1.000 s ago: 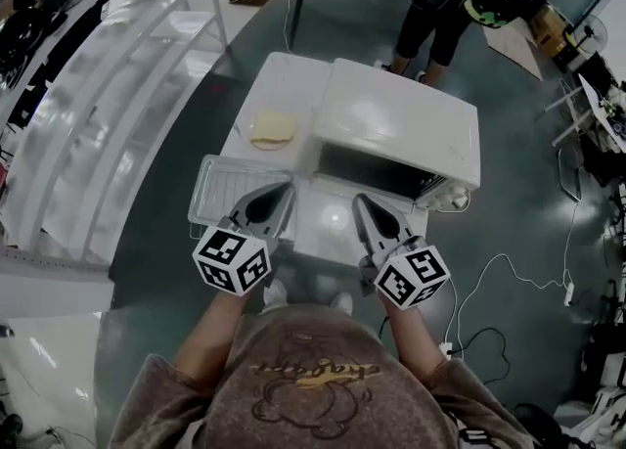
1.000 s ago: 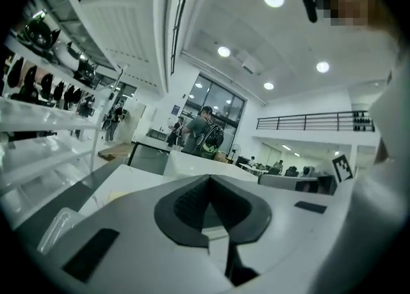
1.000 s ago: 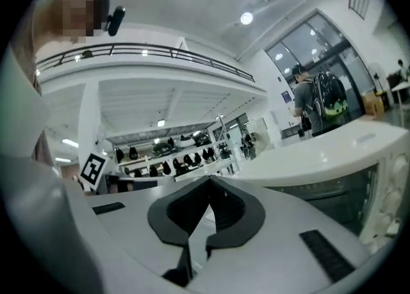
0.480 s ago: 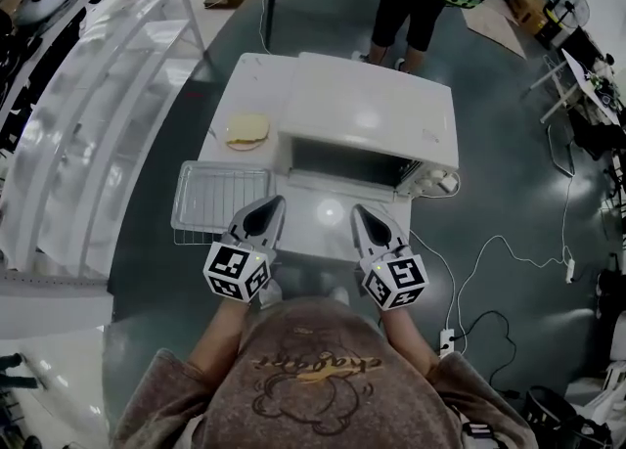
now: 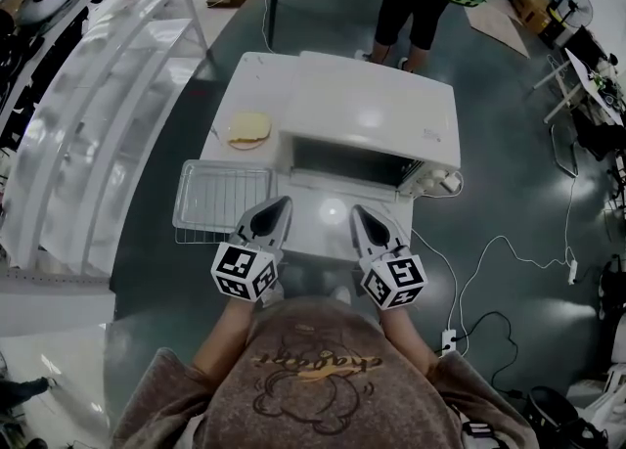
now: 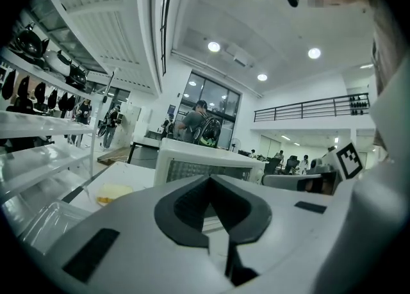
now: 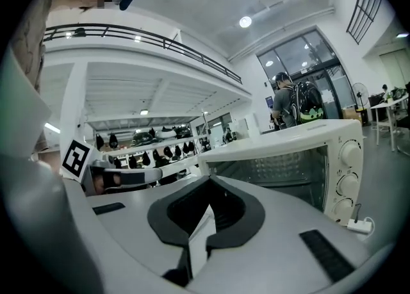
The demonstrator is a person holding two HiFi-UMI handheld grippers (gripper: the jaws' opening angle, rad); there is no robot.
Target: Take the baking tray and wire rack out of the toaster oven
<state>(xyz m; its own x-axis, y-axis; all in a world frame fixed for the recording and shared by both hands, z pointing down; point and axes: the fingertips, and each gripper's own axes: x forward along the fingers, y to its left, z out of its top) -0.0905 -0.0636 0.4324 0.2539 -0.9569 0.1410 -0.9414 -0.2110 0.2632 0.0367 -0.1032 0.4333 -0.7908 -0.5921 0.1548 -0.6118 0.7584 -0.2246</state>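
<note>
White toaster oven point(image 5: 372, 119) gapes at the desk's point(image 5: 256, 85) right edge. The baking tray point(image 5: 196, 204), holding the wire rack point(image 5: 227, 195), sits at the near-left corner. The left gripper point(image 5: 280, 206) and right gripper point(image 5: 359, 213) are both clenched and empty.

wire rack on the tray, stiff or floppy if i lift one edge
The thin metal wire rack is probably stiff and light, being an open grid. It seems loose on the shallow silvery baking tray, so it may slide or rattle.

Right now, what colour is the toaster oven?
The toaster oven is white; the head view shows it best.
</note>
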